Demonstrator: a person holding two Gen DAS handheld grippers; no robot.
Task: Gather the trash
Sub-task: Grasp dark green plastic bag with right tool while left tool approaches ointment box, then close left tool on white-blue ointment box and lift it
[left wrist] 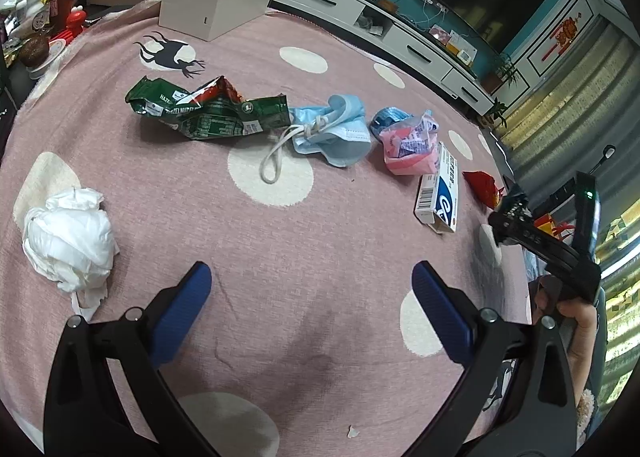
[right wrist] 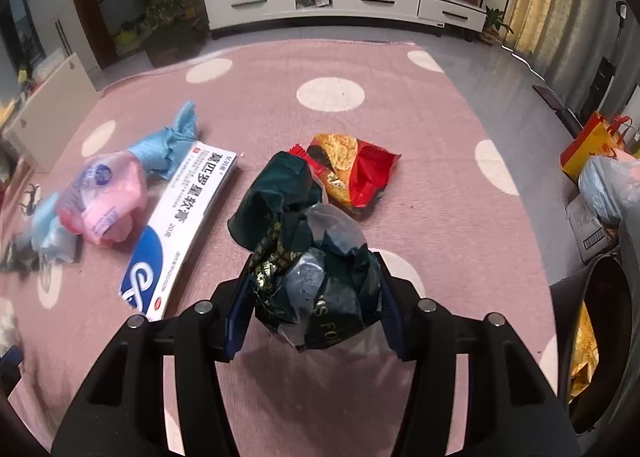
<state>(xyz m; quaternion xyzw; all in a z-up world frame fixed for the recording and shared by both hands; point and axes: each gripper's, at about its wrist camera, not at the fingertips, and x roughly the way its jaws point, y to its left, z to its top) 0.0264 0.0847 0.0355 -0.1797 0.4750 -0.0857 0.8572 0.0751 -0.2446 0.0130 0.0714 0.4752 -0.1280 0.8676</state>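
a: so, left wrist view?
b: left gripper (left wrist: pixel 312 311) gapes wide, holding nothing. crumpled white tissue (left wrist: pixel 70 239) sits just beyond its left finger; glossy green wrapper (left wrist: pixel 208 113) and soft blue mask (left wrist: pixel 336 129) lie farther ahead on the pink spotted blanket (left wrist: pixel 320 237).
a: right wrist view?
b: right gripper (right wrist: pixel 314 291) pinches a crinkled dark green bag (right wrist: pixel 308 249). black bin (right wrist: pixel 600 337) to its right, yellow foil inside; red wrapper (right wrist: pixel 352 173) ahead.

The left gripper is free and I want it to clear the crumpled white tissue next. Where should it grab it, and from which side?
Grip the tissue across its bulging middle, coming from above. It is a loose rounded wad on the blanket, with nothing touching it, and the thin tail at its near edge would likely tear. The left gripper is open, seemingly wide enough.
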